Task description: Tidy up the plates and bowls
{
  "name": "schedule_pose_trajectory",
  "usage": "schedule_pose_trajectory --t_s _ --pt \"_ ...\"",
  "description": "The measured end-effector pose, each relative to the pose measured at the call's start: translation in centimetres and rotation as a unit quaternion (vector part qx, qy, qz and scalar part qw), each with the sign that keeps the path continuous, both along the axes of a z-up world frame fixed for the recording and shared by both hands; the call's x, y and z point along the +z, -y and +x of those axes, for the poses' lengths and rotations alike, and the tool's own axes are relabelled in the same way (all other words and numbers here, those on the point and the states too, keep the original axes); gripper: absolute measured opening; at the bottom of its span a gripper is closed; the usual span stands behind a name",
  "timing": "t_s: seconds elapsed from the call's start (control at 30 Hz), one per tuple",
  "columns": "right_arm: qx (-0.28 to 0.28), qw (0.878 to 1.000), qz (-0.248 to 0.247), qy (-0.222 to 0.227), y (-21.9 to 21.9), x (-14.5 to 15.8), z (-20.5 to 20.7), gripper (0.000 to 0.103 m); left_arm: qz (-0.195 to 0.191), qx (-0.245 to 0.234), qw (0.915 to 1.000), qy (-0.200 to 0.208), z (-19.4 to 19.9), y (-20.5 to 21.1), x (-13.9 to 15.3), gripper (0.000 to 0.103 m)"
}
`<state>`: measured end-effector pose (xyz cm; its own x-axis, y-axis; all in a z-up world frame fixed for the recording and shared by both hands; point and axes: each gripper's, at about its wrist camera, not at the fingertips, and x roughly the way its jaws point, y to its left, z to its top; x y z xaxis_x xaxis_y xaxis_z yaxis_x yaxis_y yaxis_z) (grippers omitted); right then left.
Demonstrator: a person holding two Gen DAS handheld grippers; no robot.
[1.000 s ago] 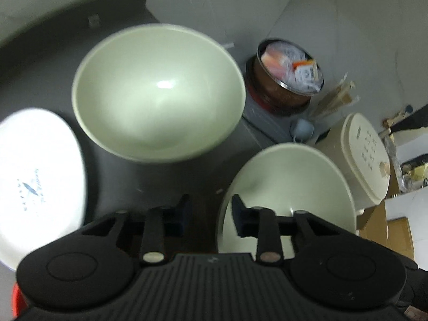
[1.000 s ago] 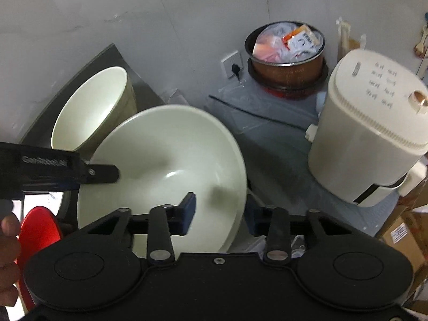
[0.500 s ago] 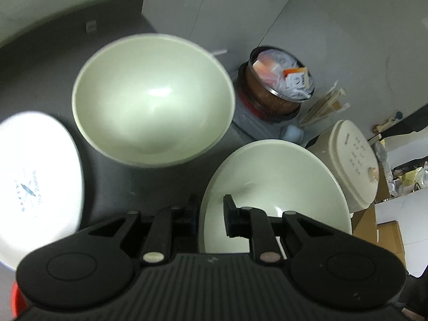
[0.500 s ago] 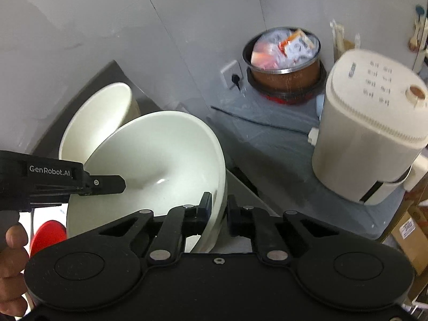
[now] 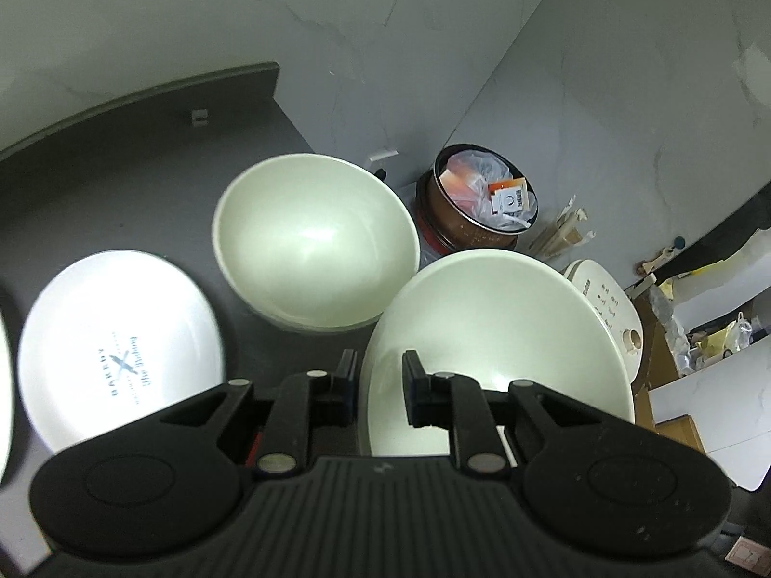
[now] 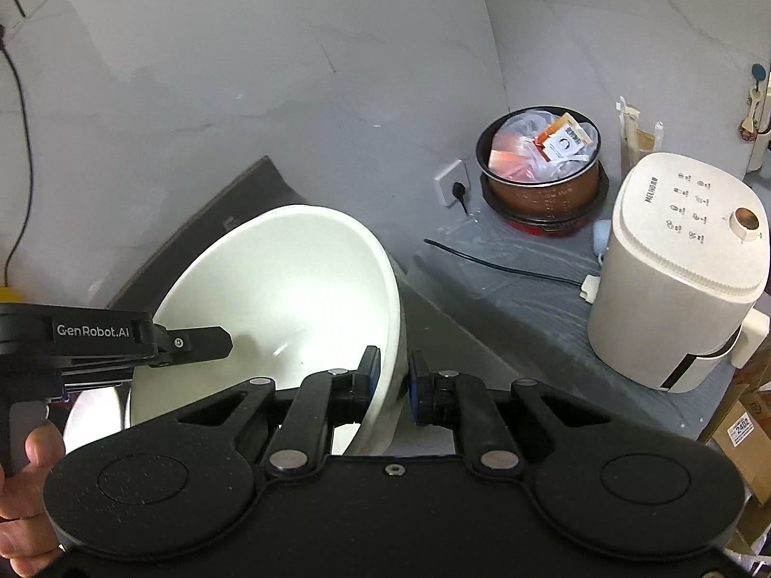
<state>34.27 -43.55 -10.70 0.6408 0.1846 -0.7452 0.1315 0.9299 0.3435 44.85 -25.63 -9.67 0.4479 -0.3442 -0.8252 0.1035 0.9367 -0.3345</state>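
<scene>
A cream bowl (image 5: 501,332) hangs between both grippers, lifted off the dark counter (image 5: 120,183). My left gripper (image 5: 378,361) is shut on its left rim, one finger inside and one outside. In the right wrist view my right gripper (image 6: 392,361) is shut on the right rim of the same bowl (image 6: 279,298), and the left gripper (image 6: 192,344) reaches in from the left. A second cream bowl (image 5: 313,241) stands on the counter behind. Beside it lies a white printed plate (image 5: 120,351). Another plate's edge (image 5: 4,361) shows at far left.
Right of the counter, a lower shelf carries a brown pot full of packets (image 6: 542,164), a white rice cooker (image 6: 674,269) and a black cable (image 6: 501,265). A wall socket (image 6: 450,183) sits behind. Cardboard boxes (image 6: 742,428) are at the lower right. A hand (image 6: 24,481) holds the left gripper.
Both grippers closed on opposite rims of the near bowl, then rose together with it. The far bowl and the plate stayed on the counter.
</scene>
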Motion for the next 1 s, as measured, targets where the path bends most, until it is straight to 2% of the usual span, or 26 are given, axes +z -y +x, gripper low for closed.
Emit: schedule_pose_trajectory --t_s 0.13,0.57,0.8,1.0 --pt "0.006 1.0 -0.001 0.005 -1.2 0.7 -0.9 0.013 -0.005 0.003 1.0 0.008 -1.3 -1.7 0.7 0.017" --pt "0.029 0.999 -0.009 -0.01 -5.8 0.9 -3.4 0.015 -0.009 0.019 0.9998 -0.005 -5.5 -6.9 0.7 0.018" --pt "0.026 0.999 -0.001 -0.031 -7.3 0.3 -4.5 0.017 -0.012 0.022 0.9996 -0.015 -7.2 -8.8 0.0 0.018" --pt "0.024 0.998 -0.007 -0.049 -8.7 -0.7 -5.4 0.023 -0.008 0.02 0.9992 -0.033 -8.2 -9.6 -1.4 0.018"
